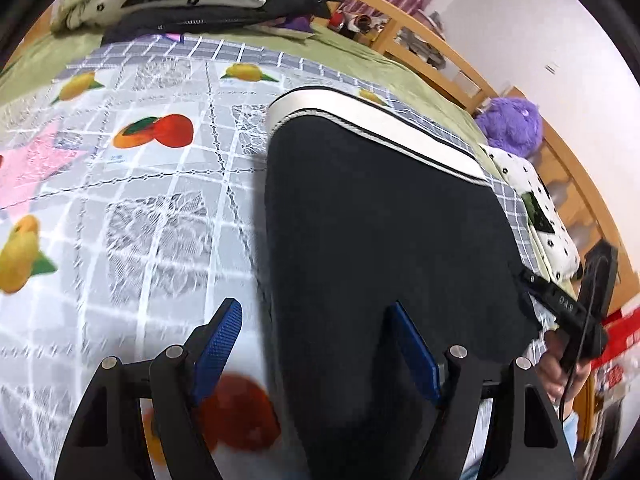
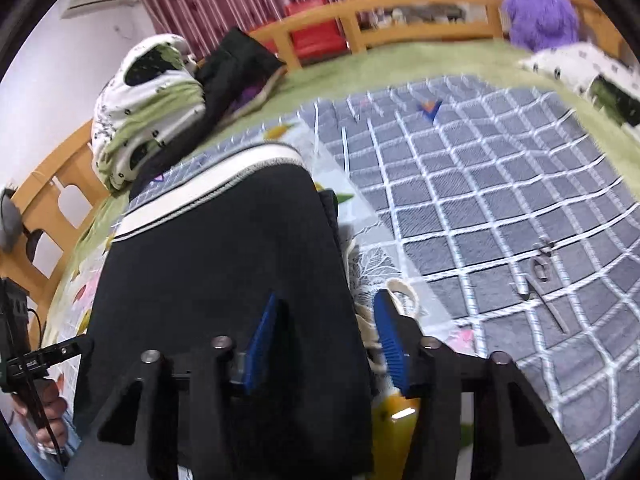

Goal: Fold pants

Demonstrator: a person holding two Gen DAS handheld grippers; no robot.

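Pants (image 1: 384,216) near end hidden under claws, left claw (image 1: 316,344) agape, right claw (image 2: 326,340) parted, both empty

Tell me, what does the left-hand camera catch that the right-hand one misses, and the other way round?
Only the left wrist view shows the big orange-and-red fruit print on the cloth and the pink patch. Only the right wrist view shows the scissors on the grey checked blanket, the air conditioner on the wall, and a cream drawstring. Both show the black pants with their white waistband, the purple plush toy, the wooden bed frame, and each view's own blue-padded gripper, open.
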